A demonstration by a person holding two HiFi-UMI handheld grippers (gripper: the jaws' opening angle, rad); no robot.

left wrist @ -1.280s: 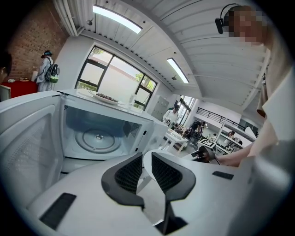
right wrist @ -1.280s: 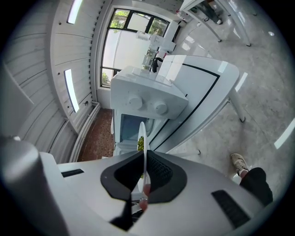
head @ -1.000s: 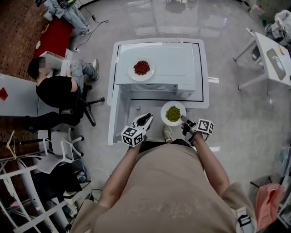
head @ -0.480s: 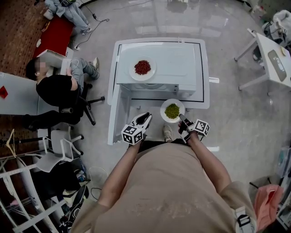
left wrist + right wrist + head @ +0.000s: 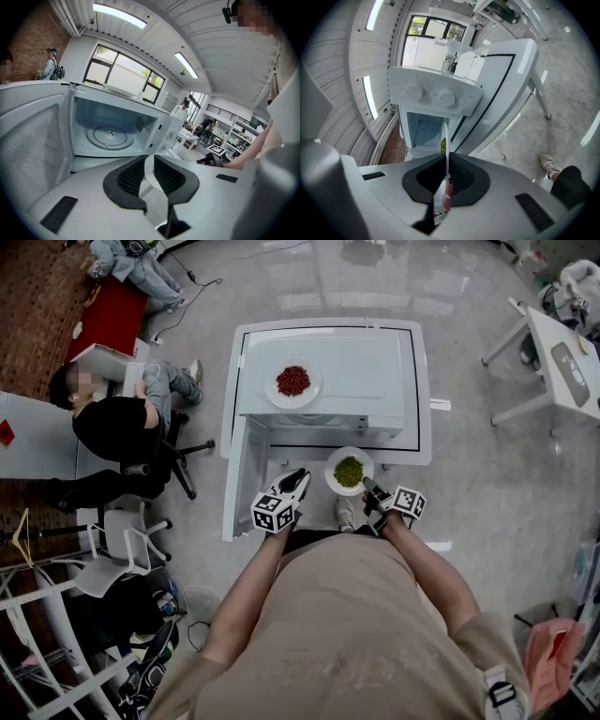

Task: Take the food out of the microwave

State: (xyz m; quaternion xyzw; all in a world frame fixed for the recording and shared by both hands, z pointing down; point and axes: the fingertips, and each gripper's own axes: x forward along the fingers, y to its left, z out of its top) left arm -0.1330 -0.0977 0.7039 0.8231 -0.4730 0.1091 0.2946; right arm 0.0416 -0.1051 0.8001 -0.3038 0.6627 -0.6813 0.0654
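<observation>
The white microwave (image 5: 323, 371) stands on a white table (image 5: 422, 381) with its door (image 5: 236, 474) swung open to the left. Its cavity (image 5: 110, 133) holds only the glass turntable. In front of the opening hangs a white plate of green peas (image 5: 349, 472), with my right gripper (image 5: 370, 489) shut on its near rim. In the right gripper view the plate (image 5: 446, 133) shows edge-on between the pads of the right gripper (image 5: 446, 157). My left gripper (image 5: 292, 486) hovers beside the door, narrowly open with nothing in it, and in its own view the left gripper (image 5: 150, 161) faces the cavity. A plate of red beans (image 5: 292, 381) sits on the microwave's top.
A person (image 5: 112, 423) sits on an office chair at the left, close to the open door. Another white table (image 5: 562, 362) stands at the right. My shoe (image 5: 346, 515) is on the grey floor under the plate.
My right gripper has carried the plate of peas a little to the left in the head view. The left gripper has barely shifted.
</observation>
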